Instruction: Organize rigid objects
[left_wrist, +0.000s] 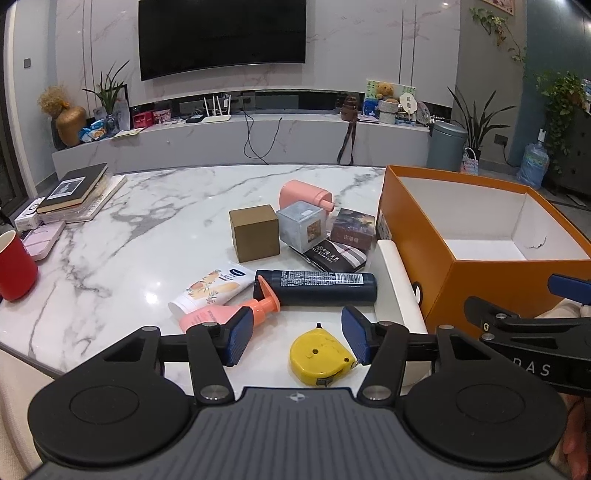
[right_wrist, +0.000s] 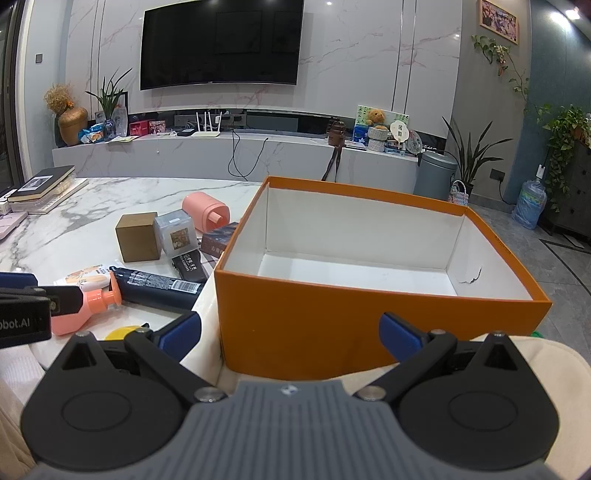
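The left hand-held gripper (left_wrist: 299, 338) hangs half-open around the yellow tape measure (left_wrist: 322, 357), one pad just beside it and no grip yet, so the pick is in hand; next comes closing, then lifting into the empty orange box (right_wrist: 369, 314). The right hand-held gripper (right_wrist: 290, 334) waits wide and empty before that box, on a white marble table (left_wrist: 110, 251) in a living room with a wall television (left_wrist: 221, 35).
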